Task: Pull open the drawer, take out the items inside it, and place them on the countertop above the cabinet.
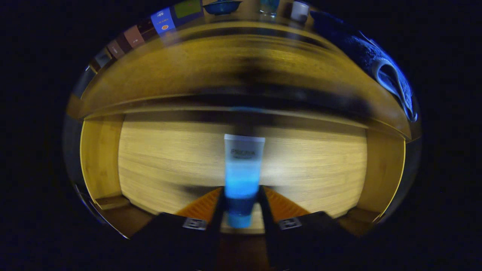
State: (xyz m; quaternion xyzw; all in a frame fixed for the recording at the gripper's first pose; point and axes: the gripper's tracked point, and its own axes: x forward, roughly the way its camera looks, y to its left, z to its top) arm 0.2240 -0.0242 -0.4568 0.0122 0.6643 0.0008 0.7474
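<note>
Here the gripper [241, 210] is closed down narrow, both fingers pressing the sides of the tube [243, 175] near its capped lower end; grip looks secure. Holding it low, at the stiffer cap end, probably keeps the soft body from squashing and leaves the length free ahead of the fingers. Tube: translucent, frosted pale at the flat crimped far end, bright blue lower down, darker band and blue cap between the fingers. It stands along the finger axis, over the open drawer [169, 162], whose pale wood floor lies beyond. Further out, the countertop [188, 67] edge, with a bowl [222, 6] and cup [300, 10] at the back, blurred.
</note>
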